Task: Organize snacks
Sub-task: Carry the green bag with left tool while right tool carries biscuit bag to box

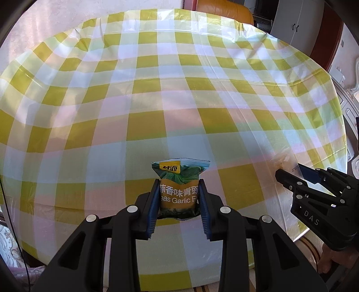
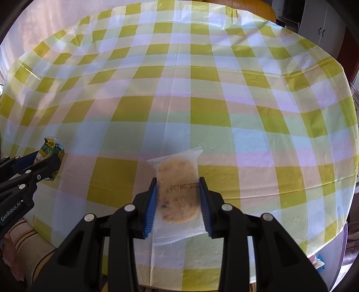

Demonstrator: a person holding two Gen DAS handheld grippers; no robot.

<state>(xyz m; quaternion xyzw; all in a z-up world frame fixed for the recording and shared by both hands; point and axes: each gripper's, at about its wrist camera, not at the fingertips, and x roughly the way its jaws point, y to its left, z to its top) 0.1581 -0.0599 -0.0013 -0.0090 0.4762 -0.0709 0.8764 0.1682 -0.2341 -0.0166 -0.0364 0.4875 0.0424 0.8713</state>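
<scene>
My left gripper (image 1: 179, 182) is shut on a green and orange garlic pea packet (image 1: 179, 191), held upright above the near part of the checked table (image 1: 157, 89). My right gripper (image 2: 178, 179) is shut on a clear wrapped biscuit (image 2: 177, 191) stamped with a date, held above the table's near edge. The right gripper also shows in the left wrist view (image 1: 289, 177) at the right, with the clear wrapper (image 1: 282, 160) in it. The left gripper shows in the right wrist view (image 2: 42, 164) at the left, holding the pea packet (image 2: 52, 148).
A yellow, green and white checked plastic cloth (image 2: 202, 89) covers the table. An orange chair back (image 1: 222, 9) stands beyond the far edge. A white cabinet (image 1: 298, 20) is at the far right. A small packet (image 2: 317, 262) lies below the table's right edge.
</scene>
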